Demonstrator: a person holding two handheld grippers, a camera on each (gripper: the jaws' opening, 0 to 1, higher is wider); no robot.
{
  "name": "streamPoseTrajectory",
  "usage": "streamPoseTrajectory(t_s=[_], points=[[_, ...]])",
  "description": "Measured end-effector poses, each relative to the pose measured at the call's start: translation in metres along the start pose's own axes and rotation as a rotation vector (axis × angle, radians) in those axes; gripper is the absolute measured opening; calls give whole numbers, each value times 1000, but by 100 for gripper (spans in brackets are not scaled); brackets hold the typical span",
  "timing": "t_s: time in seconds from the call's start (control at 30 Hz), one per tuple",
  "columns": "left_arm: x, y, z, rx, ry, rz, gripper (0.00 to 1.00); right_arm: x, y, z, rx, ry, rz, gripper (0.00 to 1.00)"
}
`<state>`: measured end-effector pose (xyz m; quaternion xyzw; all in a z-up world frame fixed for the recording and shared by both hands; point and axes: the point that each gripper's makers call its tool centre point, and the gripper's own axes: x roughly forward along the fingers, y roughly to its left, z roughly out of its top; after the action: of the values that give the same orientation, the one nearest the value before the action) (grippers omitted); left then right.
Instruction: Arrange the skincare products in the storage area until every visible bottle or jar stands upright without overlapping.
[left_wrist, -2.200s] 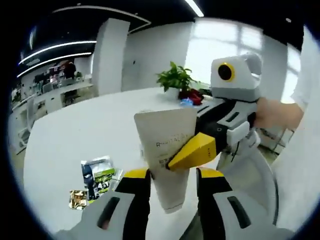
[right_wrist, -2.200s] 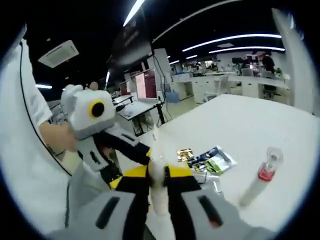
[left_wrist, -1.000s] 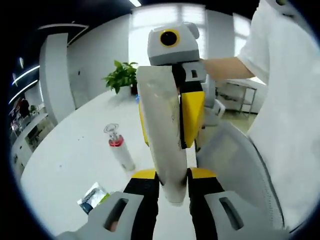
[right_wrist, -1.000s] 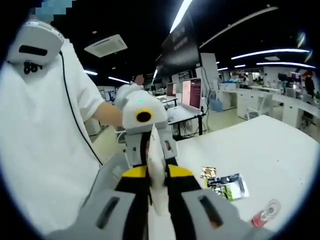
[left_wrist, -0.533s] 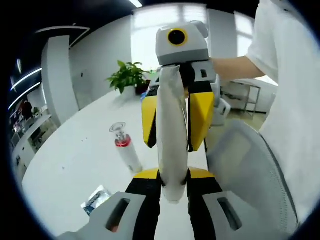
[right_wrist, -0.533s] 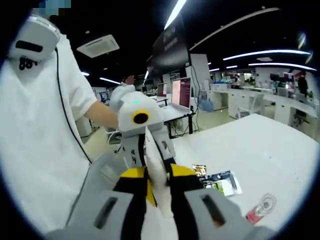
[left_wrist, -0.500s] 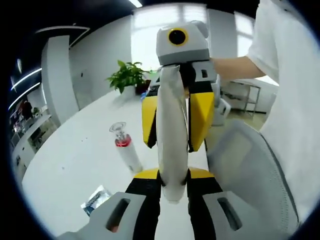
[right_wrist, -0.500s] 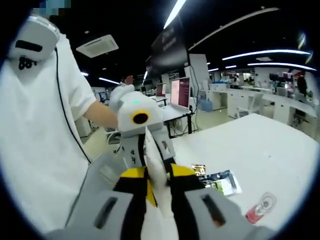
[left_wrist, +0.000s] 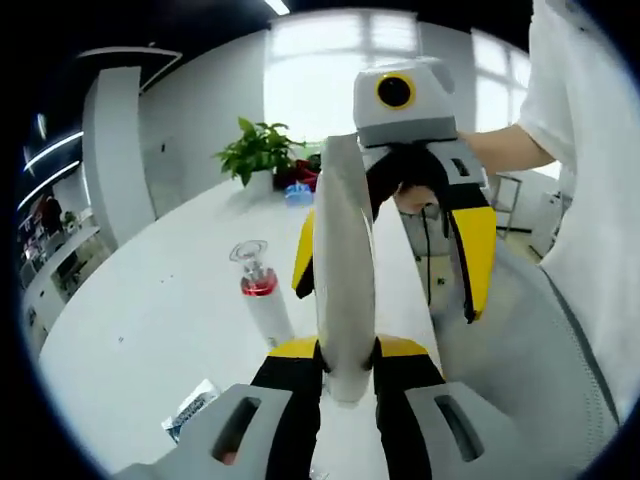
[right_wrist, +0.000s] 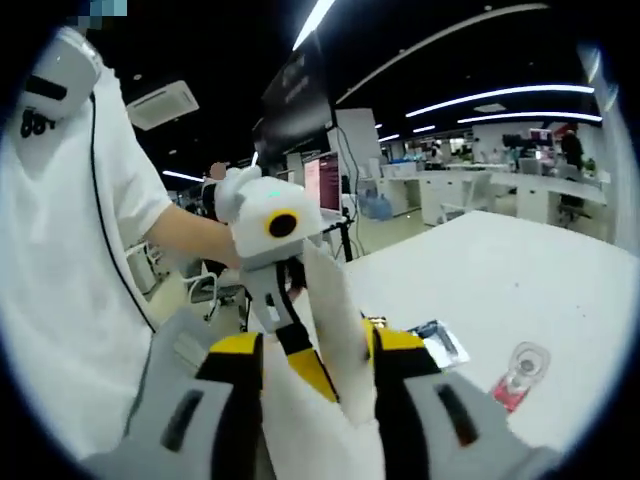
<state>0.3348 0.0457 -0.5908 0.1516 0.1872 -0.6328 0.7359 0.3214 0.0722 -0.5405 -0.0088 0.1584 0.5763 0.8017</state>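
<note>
White worktop (left_wrist: 150, 310) in an open office, potted plant (left_wrist: 257, 150) at its far edge. Left hand-held gripper (left_wrist: 346, 352) clamped on the lower end of a white tube (left_wrist: 343, 270), held upright above the near edge. Right hand-held gripper (left_wrist: 400, 270) opposite, jaws spread apart either side of the tube's upper part, not pinching. White bottle with red collar and clear cap (left_wrist: 262, 300) lying mid-worktop; printed sachets (right_wrist: 435, 342) nearby.

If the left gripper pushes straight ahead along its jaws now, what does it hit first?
Most likely the right gripper, open directly ahead around the far end of the white tube that the left gripper clamps. Depth is hard to judge.
</note>
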Motion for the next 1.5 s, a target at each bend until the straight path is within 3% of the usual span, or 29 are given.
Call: streamPoseTrajectory(t_s=[0.17,0.47,0.63,0.83,1.07,1.5], points=[[7,15,1,-4,-7,5,15,-5,-18,-8,37,-11,-87,64],[21,42,0,7,-4,14,16,-18,-36,-15,90,-43,-190,74],[33,60,-2,15,5,22,16,-27,-42,-29,132,-43,-246,77],[51,73,-6,16,16,31,16,-35,-49,-50,184,-33,-346,94],[66,79,-16,18,33,16,16,-39,-49,-66,218,-21,-390,99],[76,94,-33,16,50,24,16,-48,-53,-88,276,-12,-459,99]])
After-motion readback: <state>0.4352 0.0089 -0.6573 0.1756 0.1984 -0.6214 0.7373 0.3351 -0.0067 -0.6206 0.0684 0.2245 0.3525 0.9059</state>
